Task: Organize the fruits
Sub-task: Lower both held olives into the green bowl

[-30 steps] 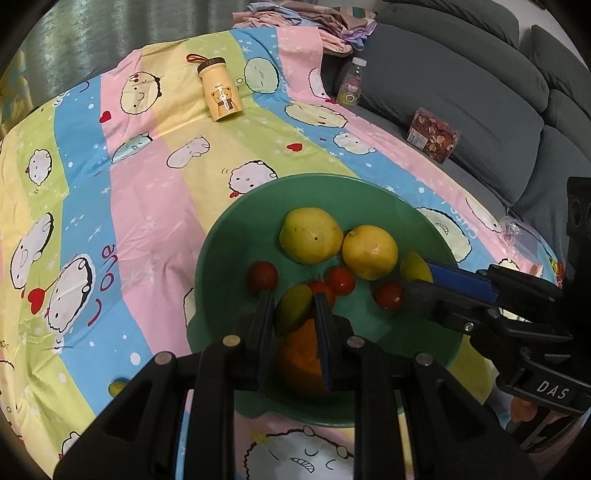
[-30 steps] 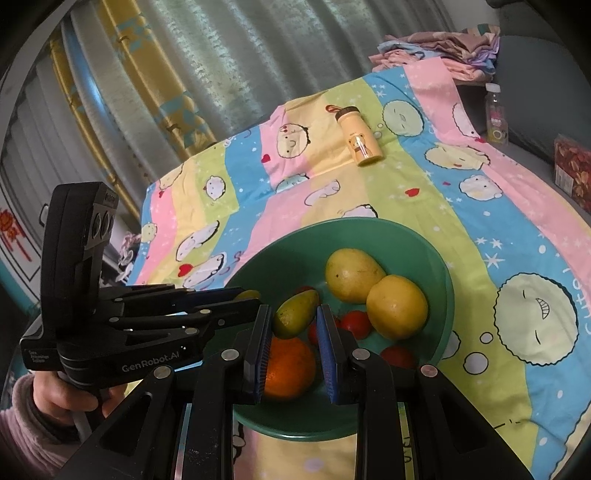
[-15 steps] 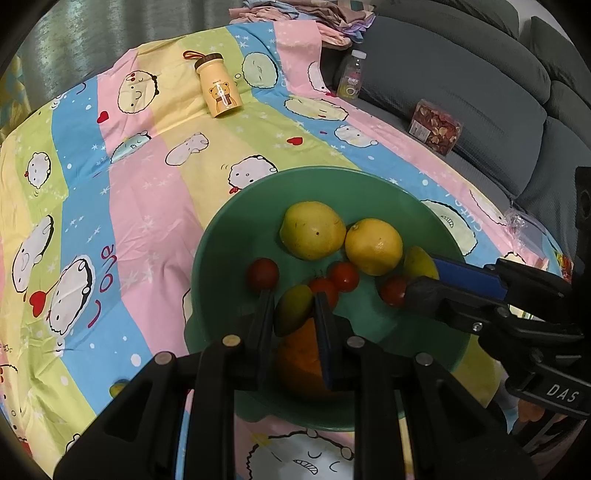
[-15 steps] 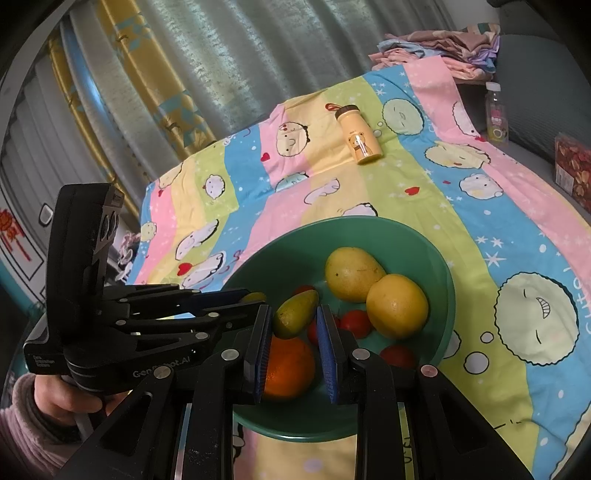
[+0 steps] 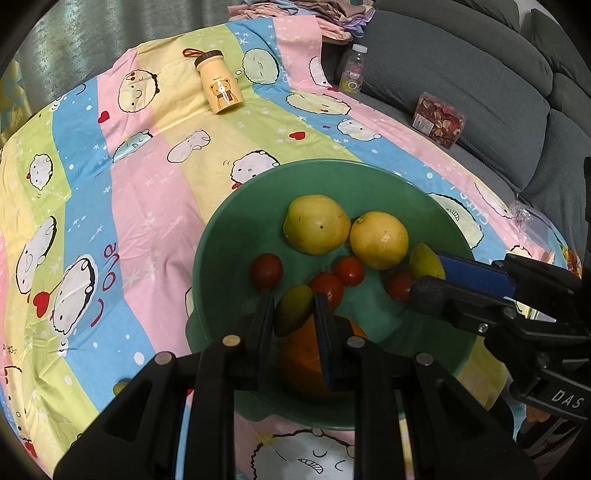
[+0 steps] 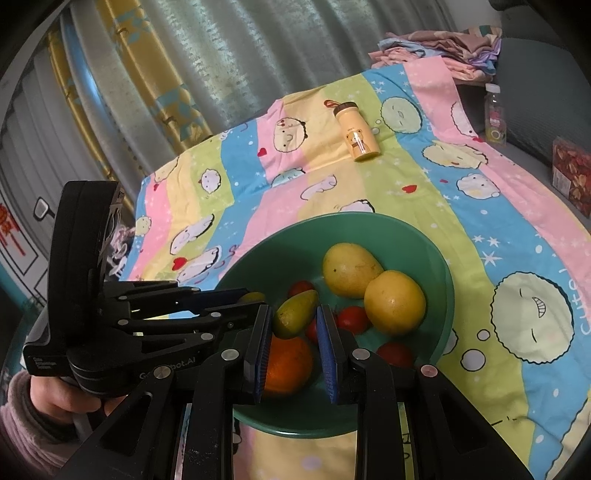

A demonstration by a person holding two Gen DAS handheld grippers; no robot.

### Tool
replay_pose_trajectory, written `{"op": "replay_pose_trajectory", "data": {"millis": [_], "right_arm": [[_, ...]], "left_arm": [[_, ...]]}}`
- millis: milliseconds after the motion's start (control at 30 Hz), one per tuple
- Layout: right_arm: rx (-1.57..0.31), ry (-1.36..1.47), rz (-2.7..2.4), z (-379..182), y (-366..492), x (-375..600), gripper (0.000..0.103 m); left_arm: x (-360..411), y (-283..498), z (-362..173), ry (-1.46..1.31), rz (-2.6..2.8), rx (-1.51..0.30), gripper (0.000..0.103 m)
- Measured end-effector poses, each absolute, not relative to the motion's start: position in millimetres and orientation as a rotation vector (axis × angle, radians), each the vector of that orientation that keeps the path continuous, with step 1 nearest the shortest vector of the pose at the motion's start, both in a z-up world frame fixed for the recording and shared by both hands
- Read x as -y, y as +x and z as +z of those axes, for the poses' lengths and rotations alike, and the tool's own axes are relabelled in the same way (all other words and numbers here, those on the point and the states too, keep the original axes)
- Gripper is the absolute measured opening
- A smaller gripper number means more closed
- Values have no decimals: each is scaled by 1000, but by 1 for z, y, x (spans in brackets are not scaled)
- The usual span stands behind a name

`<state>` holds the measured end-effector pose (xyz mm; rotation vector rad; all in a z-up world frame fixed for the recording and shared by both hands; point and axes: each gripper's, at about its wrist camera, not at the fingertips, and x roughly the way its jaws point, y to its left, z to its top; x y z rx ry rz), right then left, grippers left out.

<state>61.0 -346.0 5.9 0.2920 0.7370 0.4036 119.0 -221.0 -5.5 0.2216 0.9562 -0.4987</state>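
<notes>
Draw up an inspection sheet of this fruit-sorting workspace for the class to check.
Surface: striped cartoon bedsheet, wrinkled.
Job's things: green bowl holding an orange, two large yellow fruits, four red tomatoes.
Clutter: bear flask lying on the sheet; drink bottle and snack box on the sofa; folded clothes behind.
Grippers: left tongs shut on first green mango; right tongs shut on second green mango; both over the bowl.
Cables: nothing seen.
Surroundings: grey sofa, curtain, a person's hand on the left handle.
</notes>
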Motion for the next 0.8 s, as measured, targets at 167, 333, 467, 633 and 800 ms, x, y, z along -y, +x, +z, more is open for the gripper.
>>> {"op": "replay_pose_trajectory", "data": {"millis": [167,333,467,633,800], "right_arm": [[-738,291,404,6,61,345,26],[-741,288,405,6,61,345,26],[-745,290,413,5,60,345,26],[-746,289,412,5,59,345,26],[-750,291,407,5,59,345,26]], "left_arm": [[222,119,-7,231,-493,-958,22],[223,118,-7,239,-492,-958,22],[223,118,-7,242,-491,-955,22],[223,118,-7,241,-490,-955,22],[223,117,-7,241,-491,-954,21]]}}
